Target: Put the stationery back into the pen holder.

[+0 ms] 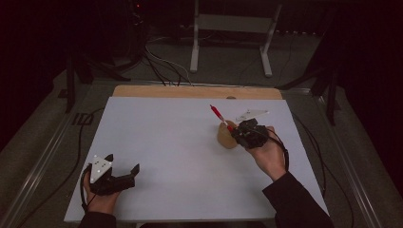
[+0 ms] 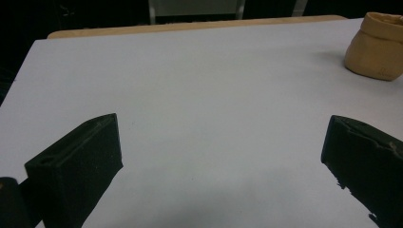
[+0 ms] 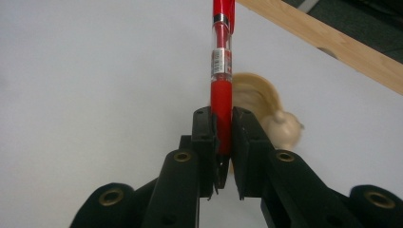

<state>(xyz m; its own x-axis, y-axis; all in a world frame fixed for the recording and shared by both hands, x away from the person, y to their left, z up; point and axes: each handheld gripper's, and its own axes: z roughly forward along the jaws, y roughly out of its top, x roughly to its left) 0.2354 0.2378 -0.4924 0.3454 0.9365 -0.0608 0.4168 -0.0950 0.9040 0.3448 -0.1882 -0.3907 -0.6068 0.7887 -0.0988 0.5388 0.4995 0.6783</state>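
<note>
A red pen [image 3: 222,71] with a clear barrel is clamped by its red grip in my right gripper [image 3: 222,124], which is shut on it. In the high view the pen [image 1: 218,114] sticks up and to the left from the right gripper [image 1: 234,129], just above a small tan cloth pouch [image 1: 226,137] standing on the white table sheet [image 1: 176,142]. The pouch [image 3: 266,107] lies blurred behind the jaws. My left gripper [image 1: 124,164] rests at the front left, jaws wide apart with nothing between them [image 2: 223,156]. The pouch [image 2: 378,47] sits far off at its upper right.
A wooden table edge [image 1: 197,91] runs along the far side of the white sheet. Beyond it stand a white frame [image 1: 233,33] and cables on the floor. Metal rails flank the table on both sides.
</note>
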